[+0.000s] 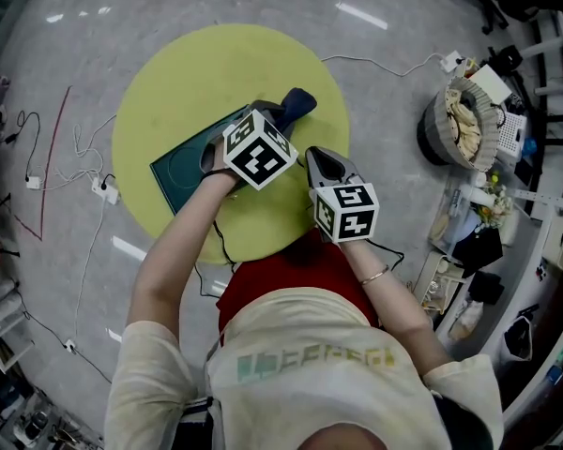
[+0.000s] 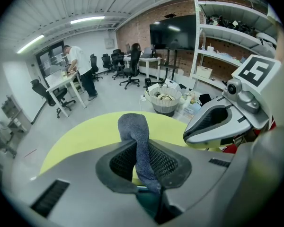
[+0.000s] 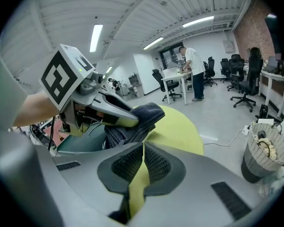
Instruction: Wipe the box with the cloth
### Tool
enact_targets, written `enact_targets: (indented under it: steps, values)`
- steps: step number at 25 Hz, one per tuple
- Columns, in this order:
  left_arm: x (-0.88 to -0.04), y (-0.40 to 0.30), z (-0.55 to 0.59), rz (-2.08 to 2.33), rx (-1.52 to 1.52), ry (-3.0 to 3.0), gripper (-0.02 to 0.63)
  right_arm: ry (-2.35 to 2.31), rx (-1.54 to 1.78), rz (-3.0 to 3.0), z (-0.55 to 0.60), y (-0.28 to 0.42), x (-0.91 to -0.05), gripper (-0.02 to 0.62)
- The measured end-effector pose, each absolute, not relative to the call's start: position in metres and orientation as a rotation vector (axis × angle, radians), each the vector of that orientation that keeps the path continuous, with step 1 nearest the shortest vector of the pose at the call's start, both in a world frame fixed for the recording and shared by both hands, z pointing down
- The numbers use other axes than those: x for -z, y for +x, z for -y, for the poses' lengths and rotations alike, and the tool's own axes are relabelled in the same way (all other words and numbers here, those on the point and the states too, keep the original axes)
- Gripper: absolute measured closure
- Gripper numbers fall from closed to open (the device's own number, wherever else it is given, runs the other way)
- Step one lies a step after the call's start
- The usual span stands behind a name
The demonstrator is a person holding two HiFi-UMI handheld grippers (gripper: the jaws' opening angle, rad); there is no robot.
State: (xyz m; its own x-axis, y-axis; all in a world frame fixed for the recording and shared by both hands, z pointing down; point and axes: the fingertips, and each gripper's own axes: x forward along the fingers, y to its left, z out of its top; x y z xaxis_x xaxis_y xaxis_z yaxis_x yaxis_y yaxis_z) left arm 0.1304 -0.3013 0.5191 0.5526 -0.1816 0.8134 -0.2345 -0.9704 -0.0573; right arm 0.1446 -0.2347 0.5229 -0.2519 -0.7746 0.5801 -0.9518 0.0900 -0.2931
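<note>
On the left half of the round yellow worktop [image 1: 169,82] lies the dark green box [image 1: 176,174], flat, with one end hidden under the person's left hand [image 1: 216,162]. Above that end, the left gripper [image 1: 274,112] is clamped on the dark blue cloth [image 1: 298,101]. In the left gripper view its jaws press together on the cloth [image 2: 135,126]: a strip of the fabric rises between the ribbed pads [image 2: 165,162] and folds over past the tips, with the yellow top beyond it. The right gripper view shows the cloth [image 3: 142,115] bunched beneath the left gripper [image 3: 109,110] at the near end of the box [image 3: 80,138]; whether it presses on the lid cannot be told. Just to the right, near the worktop's front edge, the right gripper [image 1: 321,157] holds nothing. Its jaws [image 3: 143,155] are together, and only a thin slit of yellow surface shows between them. Further right, well apart on the grey floor [image 1: 385,82], stands a woven basket [image 1: 455,125] beside cluttered shelving.
</note>
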Motion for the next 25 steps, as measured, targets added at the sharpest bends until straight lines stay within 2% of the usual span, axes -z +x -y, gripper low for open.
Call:
enact_targets:
  steps: [25]
  values:
    - [-0.530, 0.114, 0.375, 0.463, -1.505, 2.634, 0.535, 1.456, -0.834, 2.112, 0.279, 0.112, -0.531, 0.557]
